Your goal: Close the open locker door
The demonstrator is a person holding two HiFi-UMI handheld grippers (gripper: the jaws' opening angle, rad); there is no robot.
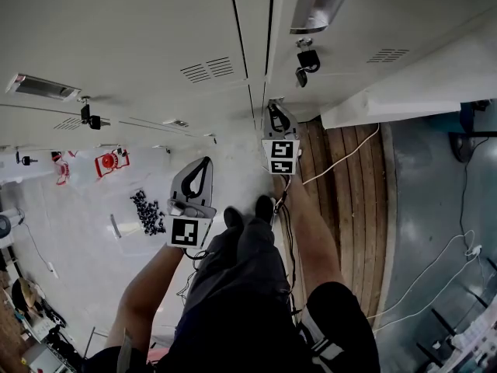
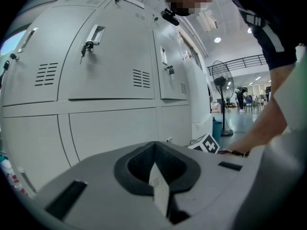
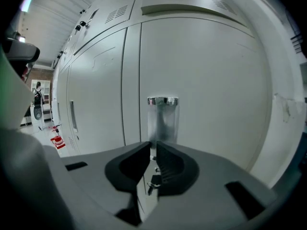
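Right gripper (image 3: 152,143), a grey moulded-plastic shell with ribbed black pads, has its jaws drawn to a narrow slit, nipped onto the small keyed lock (image 3: 154,178). The lock hangs under a mirror-bright rectangular chrome handle plate (image 3: 163,119), at the left edge of a smooth, pale grey painted-metal locker door (image 3: 206,104). From the head view, the tool's tip meets the lower row of the locker bank at a vertical seam. The door runs off to the right there as a bright flat slab above brown wooden floor planks (image 1: 349,185). How far it stands out from its frame cannot be judged. The left gripper (image 1: 204,162), of the same grey plastic, is held clear of the cabinets over a pale floor (image 1: 78,239). The left gripper view shows its jaws pressed together, with nothing between them. Each tool carries a black-and-white square-marker cube (image 1: 280,155). Louvred vent slots (image 2: 141,78) break the flat steel faces of the upper lockers, and a thin white cable (image 1: 342,158) curls across the planks. A black pedestal fan (image 2: 221,87) stands in the hall beyond.
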